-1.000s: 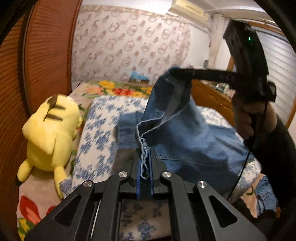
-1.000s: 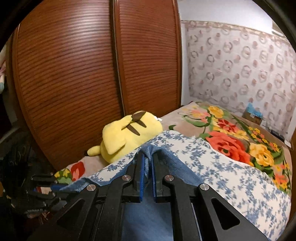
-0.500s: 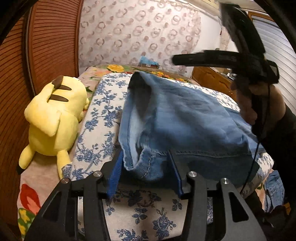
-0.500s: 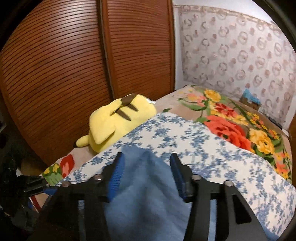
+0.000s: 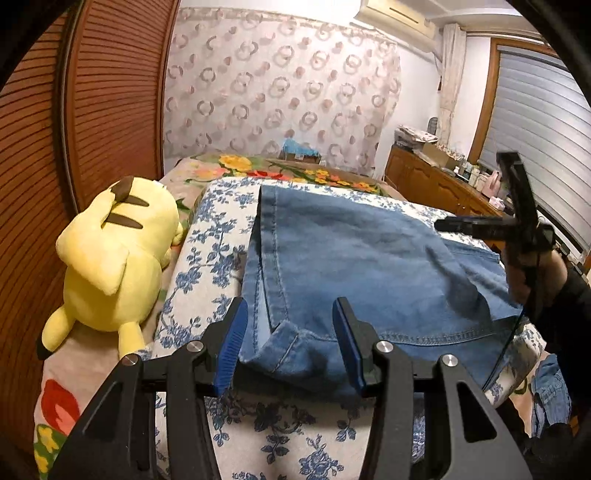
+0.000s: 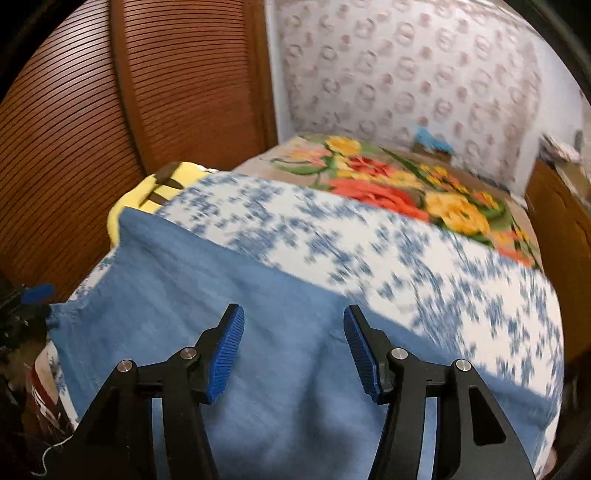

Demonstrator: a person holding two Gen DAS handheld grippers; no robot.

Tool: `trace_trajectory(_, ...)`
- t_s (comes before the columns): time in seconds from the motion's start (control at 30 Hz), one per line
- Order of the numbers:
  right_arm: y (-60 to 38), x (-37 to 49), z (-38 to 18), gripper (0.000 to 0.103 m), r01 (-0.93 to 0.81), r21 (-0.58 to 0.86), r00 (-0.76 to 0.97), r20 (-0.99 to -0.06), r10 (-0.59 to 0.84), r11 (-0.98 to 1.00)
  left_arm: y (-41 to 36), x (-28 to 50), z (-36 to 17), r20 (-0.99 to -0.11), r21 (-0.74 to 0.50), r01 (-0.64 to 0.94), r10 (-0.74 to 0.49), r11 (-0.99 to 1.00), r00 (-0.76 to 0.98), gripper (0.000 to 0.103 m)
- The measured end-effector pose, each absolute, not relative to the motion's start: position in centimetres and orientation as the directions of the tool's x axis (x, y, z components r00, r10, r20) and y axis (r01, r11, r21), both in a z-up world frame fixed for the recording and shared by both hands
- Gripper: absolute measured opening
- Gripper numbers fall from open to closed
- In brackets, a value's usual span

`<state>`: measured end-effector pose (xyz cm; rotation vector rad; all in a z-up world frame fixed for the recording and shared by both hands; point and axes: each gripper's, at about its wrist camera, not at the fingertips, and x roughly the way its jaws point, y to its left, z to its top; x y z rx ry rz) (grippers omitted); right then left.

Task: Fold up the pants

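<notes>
Your left claw (image 5: 288, 343) is standing released, folded pants (image 5: 369, 266) hem between its jaws, untouched. Your right claw (image 6: 293, 350) is hovering released over the pants, which are lying across the bed's (image 5: 207, 236) near edge.

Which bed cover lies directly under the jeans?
The blue-flowered white cover; the jeans rest on it. The bright red-and-yellow floral blanket lies beyond.

A slatted wooden wardrobe (image 5: 92, 110) fills the left wall. The back wall (image 5: 280, 96) wears ring-patterned paper, with an air conditioner (image 5: 399, 14) mounted high near the corner. A wooden dresser (image 5: 436, 184) cluttered with small items runs beneath a window with closed blinds (image 5: 539, 140) on the right. The bed (image 5: 207, 435) has floral covers.
</notes>
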<state>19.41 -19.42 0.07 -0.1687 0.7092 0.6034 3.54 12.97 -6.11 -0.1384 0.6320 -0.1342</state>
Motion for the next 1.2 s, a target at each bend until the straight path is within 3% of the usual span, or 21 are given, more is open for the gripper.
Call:
trace_trajectory(0.2, -19.1, 21.9, -0.9, 0.057, -0.541, 0.166, 0.538, -0.685, 0.491, 0.824, 12.1, 5.1, -8.4, -0.660, -0.126, 0.072, -0.138, 0.989, 0.739, 0.048)
trace_trajectory(0.3, -18.9, 23.6, -1.4, 0.043, -0.540, 0.211, 0.505, -0.693, 0.514, 0.815, 12.3, 5.2, -9.5, -0.682, -0.129, 0.062, -0.134, 0.990, 0.718, 0.048)
trace_trajectory(0.43, -17.9, 24.3, -1.4, 0.009, -0.563, 0.206, 0.490, -0.697, 0.524, 0.800, 12.5, 4.9, -9.6, -0.681, -0.136, 0.059, -0.136, 0.989, 0.720, 0.048)
trace_trajectory(0.47, -17.7, 24.3, -1.3, 0.008, -0.569, 0.195, 0.495, -0.694, 0.522, 0.799, 12.6, 4.9, -9.6, -0.681, -0.136, 0.058, -0.136, 0.989, 0.719, 0.048)
trace_trajectory(0.73, -15.4, 21.0, 3.7, 0.005, -0.643, 0.018, 0.616, -0.581, 0.532, 0.766, 12.6, 4.7, -10.0, -0.682, -0.137, 0.054, -0.134, 0.989, 0.719, 0.048)
trace_trajectory(1.0, -14.1, 18.9, 7.6, 0.005, -0.678, -0.068, 0.668, -0.472, 0.575, 0.732, 12.7, 4.6, -10.3, -0.683, -0.134, 0.050, -0.129, 0.990, 0.719, 0.048)
trace_trajectory(1.1, -13.8, 19.1, 7.1, 0.005, -0.655, -0.100, 0.694, -0.472, 0.543, 0.749, 12.9, 4.7, -10.5, -0.683, -0.141, 0.047, -0.132, 0.989, 0.719, 0.048)
trace_trajectory(1.2, -13.7, 20.2, 5.2, 0.006, -0.627, -0.114, 0.693, -0.535, 0.484, 0.771, 12.9, 4.7, -10.5, -0.683, -0.141, 0.047, -0.132, 0.989, 0.718, 0.048)
